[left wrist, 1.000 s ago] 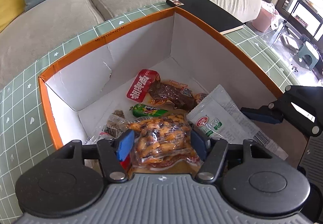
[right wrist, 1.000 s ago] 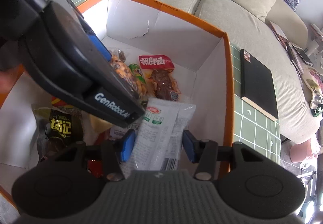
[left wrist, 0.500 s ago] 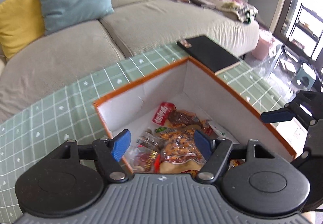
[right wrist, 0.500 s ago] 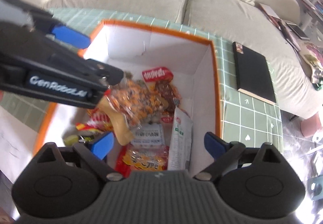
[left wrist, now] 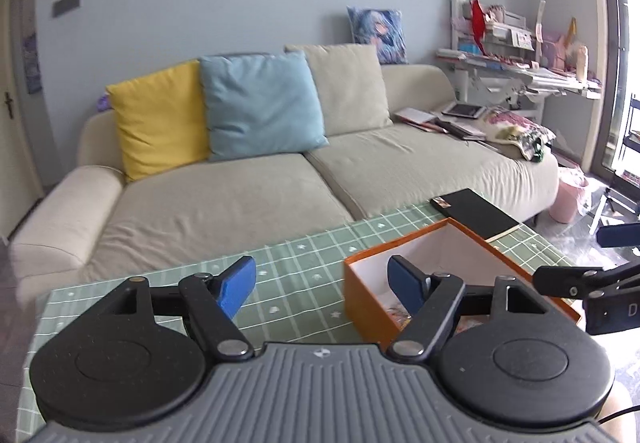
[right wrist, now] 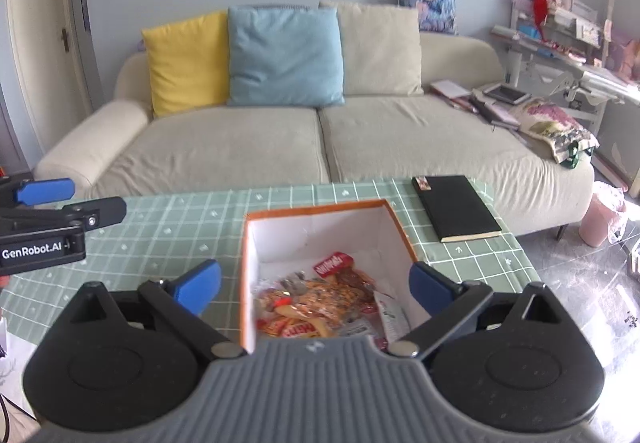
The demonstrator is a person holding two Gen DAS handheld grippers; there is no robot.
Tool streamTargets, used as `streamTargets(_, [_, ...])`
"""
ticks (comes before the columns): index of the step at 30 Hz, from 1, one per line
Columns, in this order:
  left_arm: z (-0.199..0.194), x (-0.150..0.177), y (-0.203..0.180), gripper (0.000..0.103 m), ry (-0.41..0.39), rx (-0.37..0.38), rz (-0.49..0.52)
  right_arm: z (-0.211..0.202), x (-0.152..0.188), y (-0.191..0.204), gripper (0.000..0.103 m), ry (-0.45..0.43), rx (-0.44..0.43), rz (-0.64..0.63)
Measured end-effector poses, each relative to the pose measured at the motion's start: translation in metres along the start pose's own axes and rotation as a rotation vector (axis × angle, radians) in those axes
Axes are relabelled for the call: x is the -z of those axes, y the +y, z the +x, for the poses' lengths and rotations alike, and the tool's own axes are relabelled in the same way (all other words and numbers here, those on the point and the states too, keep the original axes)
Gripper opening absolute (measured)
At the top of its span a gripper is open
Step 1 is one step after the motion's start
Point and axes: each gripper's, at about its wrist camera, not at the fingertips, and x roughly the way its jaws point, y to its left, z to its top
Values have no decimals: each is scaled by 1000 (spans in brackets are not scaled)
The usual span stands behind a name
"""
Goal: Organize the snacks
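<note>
An orange box (right wrist: 320, 231) with white inner walls stands on the green checked tablecloth (right wrist: 180, 227). Inside lie several snack packets (right wrist: 320, 295), among them a red packet (right wrist: 332, 263) and a white one (right wrist: 392, 317). My right gripper (right wrist: 315, 285) hovers above the box, its jaws opening with nothing held between them. My left gripper (left wrist: 322, 281) is up and left of the box (left wrist: 362, 307), jaws likewise opening and empty. It shows at the left edge of the right wrist view as the left gripper (right wrist: 76, 201); the right gripper (left wrist: 588, 255) shows at the right edge of the left wrist view.
A black notebook (right wrist: 456, 207) lies on the cloth right of the box. Behind the table is a beige sofa (right wrist: 240, 147) with yellow, blue and beige cushions. A pink bin (right wrist: 600, 223) stands on the floor at the right.
Both grippers let go of their packets, the orange snack bag and the white packet, which now lie in the box. Both rose and drew back, tilting up, jaws spreading wide.
</note>
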Motion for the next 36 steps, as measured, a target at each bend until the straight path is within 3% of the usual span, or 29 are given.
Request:
streamTargets(8, [-54,50,22,88,-19,-109,-57,-50,61,51,99,-107,78,-9])
streamTargets(16, [-74,91,35,88,29,-134,-124,-64,113,92,99,-142,129,16])
streamTargets(23, [-67,122,42,89,123,-147,-159,-56,131,116,99,-108,122,13])
streamTargets(36, [-61,137,41,89,169,-160,-148,-48,138,123,99,-82,118,-32])
